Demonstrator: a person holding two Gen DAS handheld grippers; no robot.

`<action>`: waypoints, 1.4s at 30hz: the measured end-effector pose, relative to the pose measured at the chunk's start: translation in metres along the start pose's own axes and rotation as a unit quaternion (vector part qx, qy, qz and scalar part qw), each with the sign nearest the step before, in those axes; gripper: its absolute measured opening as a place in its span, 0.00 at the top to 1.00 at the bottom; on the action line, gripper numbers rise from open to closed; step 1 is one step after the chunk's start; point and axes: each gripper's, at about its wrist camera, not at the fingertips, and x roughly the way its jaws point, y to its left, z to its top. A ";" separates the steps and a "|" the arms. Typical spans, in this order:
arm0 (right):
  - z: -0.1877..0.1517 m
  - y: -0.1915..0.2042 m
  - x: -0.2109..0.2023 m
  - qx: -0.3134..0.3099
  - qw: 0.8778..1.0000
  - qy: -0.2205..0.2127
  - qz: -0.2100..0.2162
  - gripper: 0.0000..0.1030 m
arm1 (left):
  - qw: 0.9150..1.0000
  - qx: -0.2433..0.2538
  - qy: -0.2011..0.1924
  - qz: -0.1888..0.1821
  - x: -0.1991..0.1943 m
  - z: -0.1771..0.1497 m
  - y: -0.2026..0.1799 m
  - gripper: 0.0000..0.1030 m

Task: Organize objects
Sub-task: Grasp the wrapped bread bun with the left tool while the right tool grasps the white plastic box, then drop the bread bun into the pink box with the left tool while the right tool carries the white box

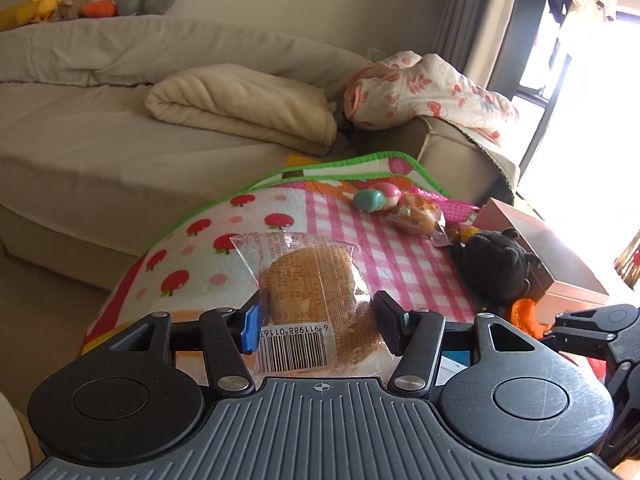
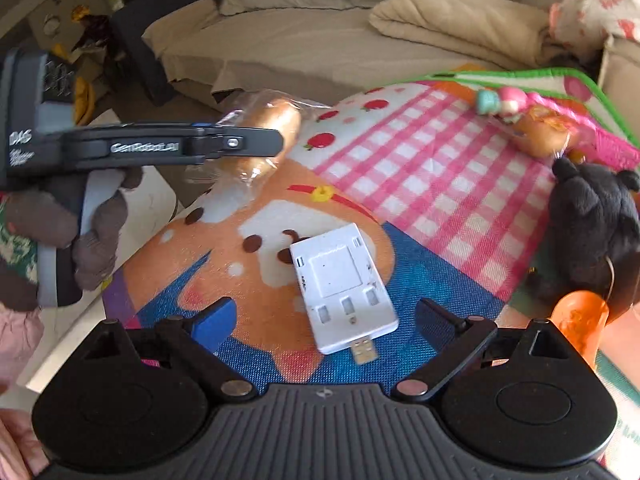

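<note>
My left gripper (image 1: 316, 320) squeezes the wrapped bun (image 1: 312, 292) up off the mat (image 2: 440, 184), while my right gripper (image 2: 324, 320) stands open with the white charger (image 2: 340, 276) lying between its fingers, long way pointing away from me.

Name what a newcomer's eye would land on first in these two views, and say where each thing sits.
First, the wrapped bun clamped in the left gripper, lifted above the bright cartoon play mat. Next, the white charger with its USB plug, lying flat on the mat between the open jaws of the right gripper. At the mat's right edge sits a black plush toy.
</note>
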 end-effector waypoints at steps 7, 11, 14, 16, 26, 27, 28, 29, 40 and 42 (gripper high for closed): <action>0.023 -0.004 0.030 -0.018 1.000 -0.004 -0.023 0.08 | 1.000 0.006 0.003 0.002 -0.016 -0.010 -0.003 0.41; 0.016 0.010 0.047 -0.035 0.998 0.008 -0.056 0.35 | 1.000 0.027 0.009 0.006 -0.026 -0.015 -0.013 0.41; 0.004 0.018 0.028 -0.029 0.997 0.007 -0.071 0.54 | 0.998 0.058 0.015 -0.001 -0.032 -0.019 -0.028 0.41; -0.007 0.019 0.005 -0.015 0.997 -0.006 -0.081 0.54 | 0.996 0.080 0.023 -0.021 -0.036 -0.022 -0.043 0.41; -0.100 -0.016 -0.147 0.100 0.965 -0.107 -0.219 0.54 | 0.966 0.182 0.013 -0.181 -0.007 0.020 -0.186 0.41; -0.107 -0.021 -0.158 0.111 0.959 -0.118 -0.234 0.54 | 0.964 0.188 0.011 -0.190 0.004 0.030 -0.204 0.41; -0.111 -0.024 -0.165 0.120 0.955 -0.125 -0.243 0.54 | 0.963 0.187 0.012 -0.196 0.018 0.039 -0.220 0.40; -0.118 -0.032 -0.177 0.135 0.948 -0.135 -0.254 0.54 | 0.963 0.178 0.015 -0.201 0.033 0.048 -0.235 0.40; -0.142 -0.083 -0.194 0.204 0.920 -0.165 -0.291 0.54 | 0.975 0.156 0.044 -0.149 0.171 0.052 -0.309 0.42; -0.142 -0.092 -0.192 0.212 0.919 -0.162 -0.290 0.54 | 0.977 0.135 0.037 -0.159 0.163 0.052 -0.298 0.42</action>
